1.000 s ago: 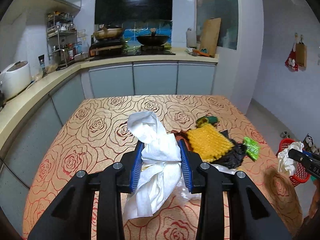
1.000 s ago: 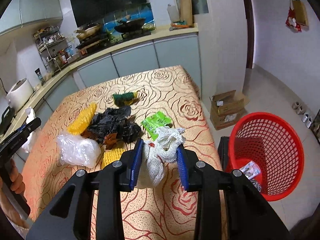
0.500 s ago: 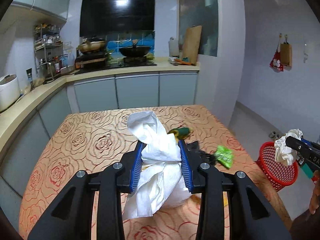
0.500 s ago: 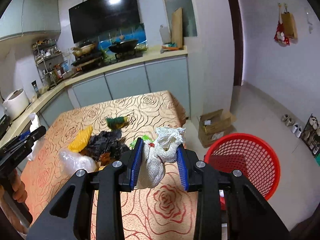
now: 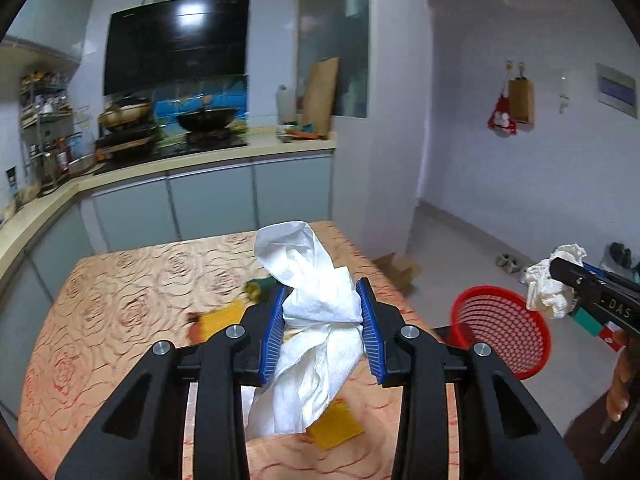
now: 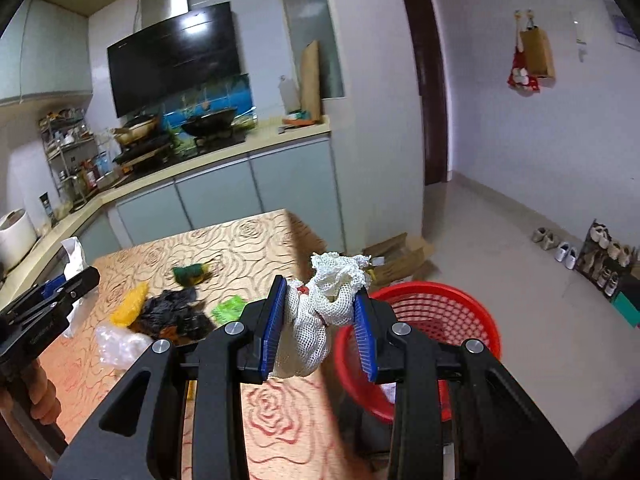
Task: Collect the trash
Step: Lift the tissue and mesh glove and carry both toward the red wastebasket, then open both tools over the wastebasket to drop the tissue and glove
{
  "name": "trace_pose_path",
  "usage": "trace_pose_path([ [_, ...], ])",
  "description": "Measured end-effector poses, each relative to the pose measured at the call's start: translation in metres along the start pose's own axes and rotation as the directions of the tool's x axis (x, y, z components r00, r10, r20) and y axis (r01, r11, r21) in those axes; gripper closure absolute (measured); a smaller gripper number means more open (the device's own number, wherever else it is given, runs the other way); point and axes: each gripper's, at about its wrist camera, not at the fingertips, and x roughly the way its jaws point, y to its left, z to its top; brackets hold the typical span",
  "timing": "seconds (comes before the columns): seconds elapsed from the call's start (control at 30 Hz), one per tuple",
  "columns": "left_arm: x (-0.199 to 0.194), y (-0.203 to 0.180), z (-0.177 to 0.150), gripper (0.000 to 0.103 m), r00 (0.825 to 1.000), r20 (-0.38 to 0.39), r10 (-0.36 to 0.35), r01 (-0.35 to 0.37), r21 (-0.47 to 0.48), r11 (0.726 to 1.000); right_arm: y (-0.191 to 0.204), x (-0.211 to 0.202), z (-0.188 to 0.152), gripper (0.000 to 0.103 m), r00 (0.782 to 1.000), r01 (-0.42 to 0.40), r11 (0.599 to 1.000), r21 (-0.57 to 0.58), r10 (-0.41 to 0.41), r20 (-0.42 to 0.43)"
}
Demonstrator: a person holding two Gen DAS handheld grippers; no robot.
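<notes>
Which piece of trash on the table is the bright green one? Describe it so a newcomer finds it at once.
Start at the table with the rose-patterned cloth, then go to the trash heap near the edge that faces the red basket. The bright green wrapper lies flat beside the crumpled black plastic bag, on the basket side. It is the only vivid lime piece; the green-and-yellow sponge farther back is much darker.

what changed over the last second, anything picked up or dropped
Both claws swung away from the table toward the red basket. In each view the basket grew larger and nearer.

Nothing was picked up or dropped: the left claw stays shut on the white paper, the right claw on the white net.
</notes>
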Motion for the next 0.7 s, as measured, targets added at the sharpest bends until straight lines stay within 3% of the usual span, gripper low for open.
trace_pose_path([
  [0.33,0.027,-0.063,0.008,0.069,0.988,-0.025,-0.154,0.154,0.039,0.987,-0.041,0.001,-0.003,0.071,0.998,0.068,0.997,0.048,-0.068,0.001],
  [0.7,0.069,-0.13,0.005,0.069,0.953,-0.104,-0.286,0.295,0.087,0.951,-0.079,0.008,-0.007,0.071,0.991,0.132,0.988,0.082,-0.131,-0.018],
])
